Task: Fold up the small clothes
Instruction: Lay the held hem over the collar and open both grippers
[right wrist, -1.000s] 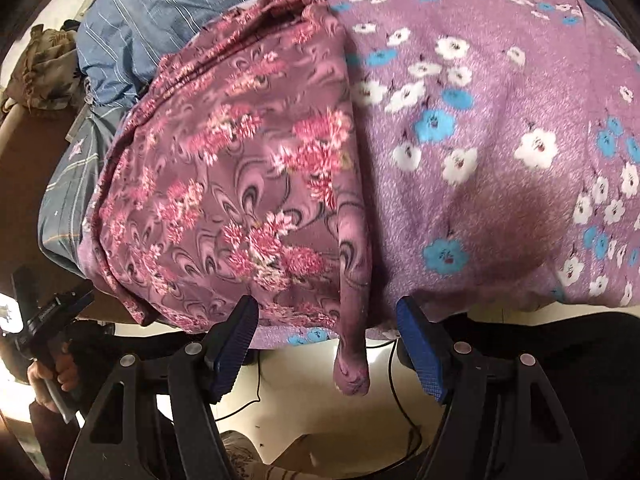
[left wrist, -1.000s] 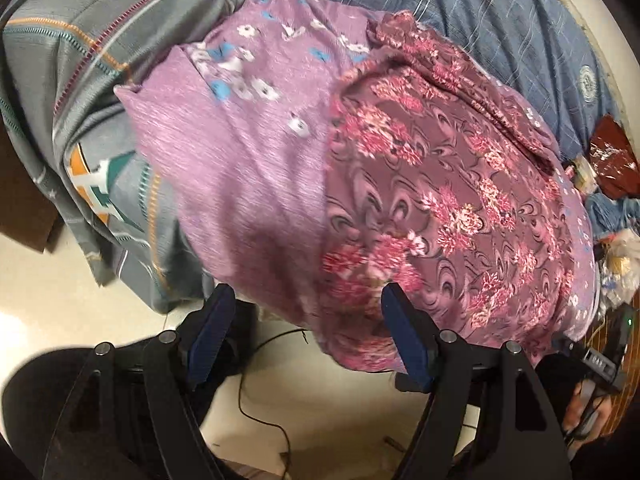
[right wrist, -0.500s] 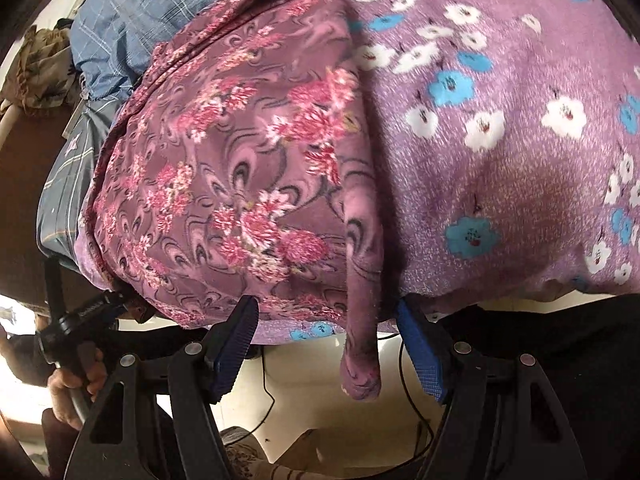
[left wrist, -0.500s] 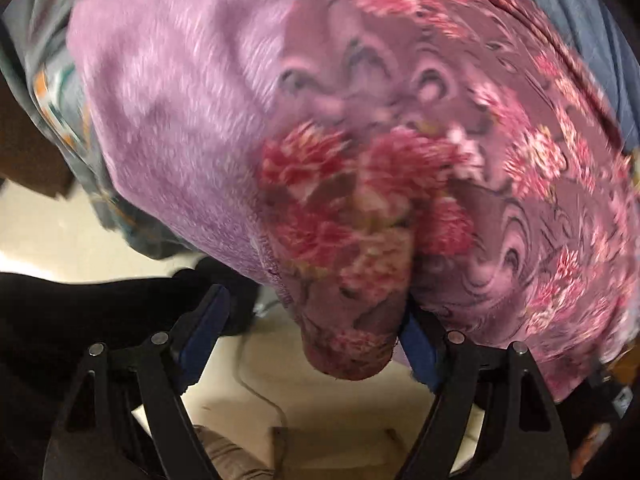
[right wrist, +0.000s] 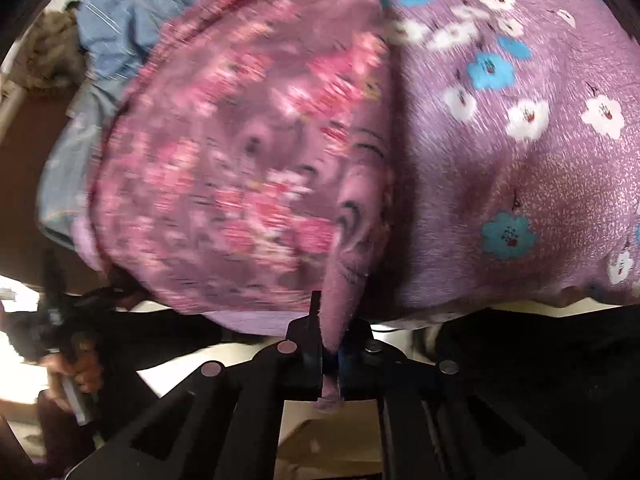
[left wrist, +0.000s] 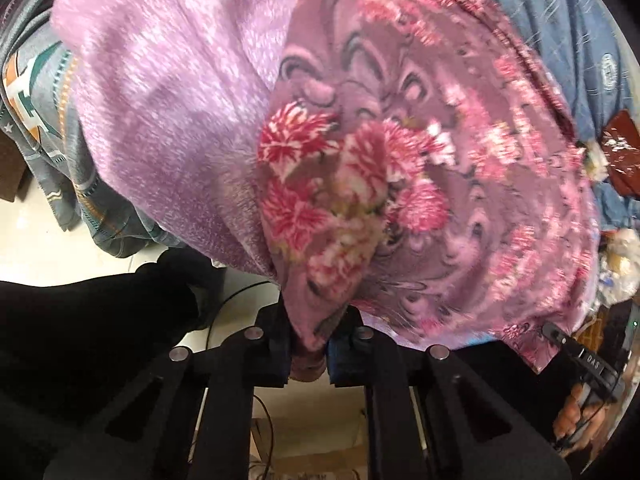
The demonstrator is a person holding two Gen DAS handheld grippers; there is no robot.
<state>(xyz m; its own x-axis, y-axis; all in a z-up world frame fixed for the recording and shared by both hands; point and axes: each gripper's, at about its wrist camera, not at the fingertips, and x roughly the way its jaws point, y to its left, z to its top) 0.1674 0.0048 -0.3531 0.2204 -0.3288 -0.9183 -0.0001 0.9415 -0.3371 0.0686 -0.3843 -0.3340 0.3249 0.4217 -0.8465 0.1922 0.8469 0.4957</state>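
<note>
Left wrist view shows the left claw, wide a second ago, now closing on the near hem of the rose-patterned garment draped over the bed edge, while the right claw likewise pinches its corner, so lifting for a fold looks next.

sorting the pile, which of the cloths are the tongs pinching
The pink-flowered mauve cloth: both tongs grip its hanging edge. The lilac cloth with blue and white flowers and the blue striped one lie ungripped.

Blue striped bedsheet, grey patterned blanket, pale floor.
</note>
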